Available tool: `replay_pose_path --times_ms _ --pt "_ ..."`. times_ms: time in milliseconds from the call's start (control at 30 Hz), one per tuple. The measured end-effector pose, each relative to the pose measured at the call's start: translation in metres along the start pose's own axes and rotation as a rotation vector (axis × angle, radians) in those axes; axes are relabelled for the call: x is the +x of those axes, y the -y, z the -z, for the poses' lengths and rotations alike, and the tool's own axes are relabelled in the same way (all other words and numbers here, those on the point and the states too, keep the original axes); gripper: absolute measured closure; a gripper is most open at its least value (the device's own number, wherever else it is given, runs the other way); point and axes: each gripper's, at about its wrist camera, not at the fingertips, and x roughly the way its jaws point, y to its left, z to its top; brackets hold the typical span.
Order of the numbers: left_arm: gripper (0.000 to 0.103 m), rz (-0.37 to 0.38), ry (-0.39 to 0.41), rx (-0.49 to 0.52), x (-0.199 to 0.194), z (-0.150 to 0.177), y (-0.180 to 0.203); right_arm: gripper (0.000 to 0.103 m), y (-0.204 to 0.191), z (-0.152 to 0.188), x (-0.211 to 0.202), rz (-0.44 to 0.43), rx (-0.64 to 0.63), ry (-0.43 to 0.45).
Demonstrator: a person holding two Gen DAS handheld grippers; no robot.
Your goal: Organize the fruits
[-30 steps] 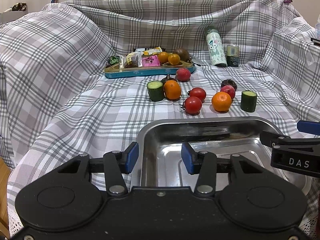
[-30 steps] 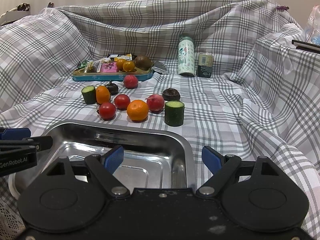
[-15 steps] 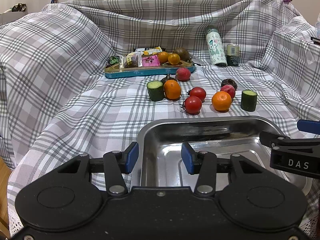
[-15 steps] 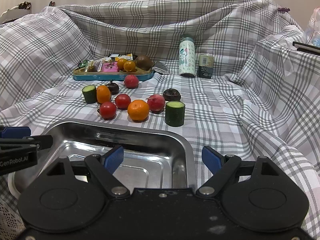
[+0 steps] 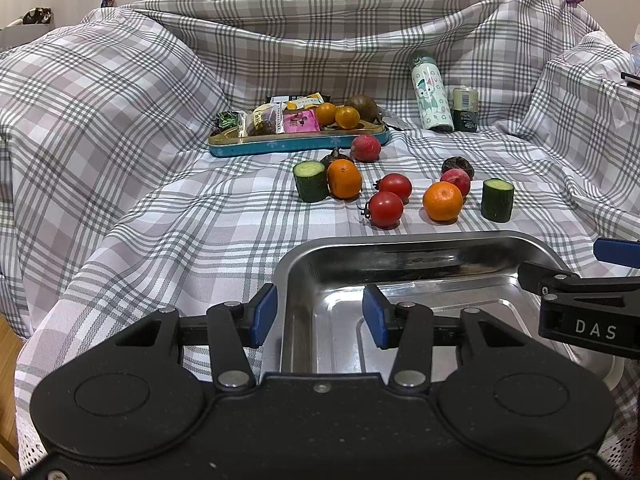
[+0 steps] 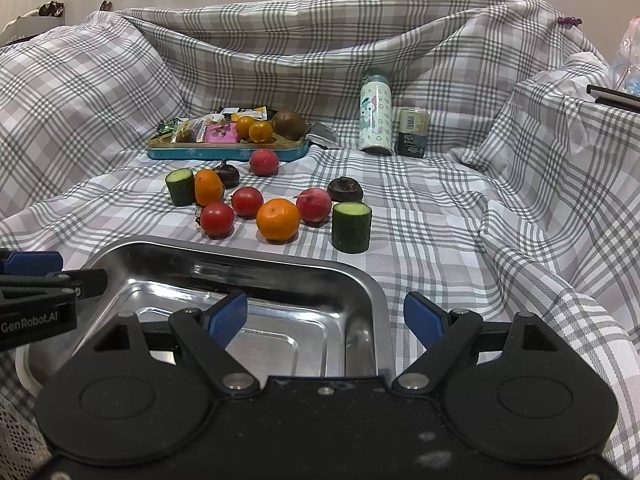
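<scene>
Evidently an opening step: left gripper and right gripper both open and gripping nothing, jaws straddling opposite side walls of the empty steel tray on the checked cloth. Fruit untouched, grouped just past the tray's far rim at twelve o'clock: tomatoes, tangerine, cucumber piece. Next, probably: lift one gripper clear, reach forward, close gently on the nearest round fruit without rolling it away.

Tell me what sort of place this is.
Probably a home living room: a plaid sheet is draped over what looks like a sofa, serving as a work surface. A snack tin, a cartoon-print bottle and a steel tray suggest a household setup, not a lab.
</scene>
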Motion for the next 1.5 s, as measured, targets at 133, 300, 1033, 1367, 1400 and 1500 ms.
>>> replay_pose_path --times_ms 133,300,1033,1367,1400,1500 --pt "0.049 0.000 0.001 0.000 0.000 0.000 0.000 0.014 0.000 0.000 0.000 0.000 -0.001 0.000" --pt "0.049 0.001 -0.001 0.002 0.000 0.000 0.000 0.014 -0.001 0.001 0.000 0.000 -0.007 0.002" --pt "0.049 0.042 -0.025 0.065 -0.009 -0.014 0.009 0.014 0.004 -0.004 -0.011 0.060 0.069 0.080" --pt "0.049 0.011 0.034 0.119 -0.001 -0.055 0.008 0.017 0.013 -0.034 0.009 -0.039 0.038 -0.050" --pt "0.049 0.018 0.025 0.109 0.003 -0.059 0.006 0.017 0.015 -0.039 0.012 -0.044 0.049 -0.060" --pt "0.049 0.023 0.001 0.096 0.017 -0.066 0.000 0.017 0.022 -0.051 0.023 -0.068 0.081 -0.084"
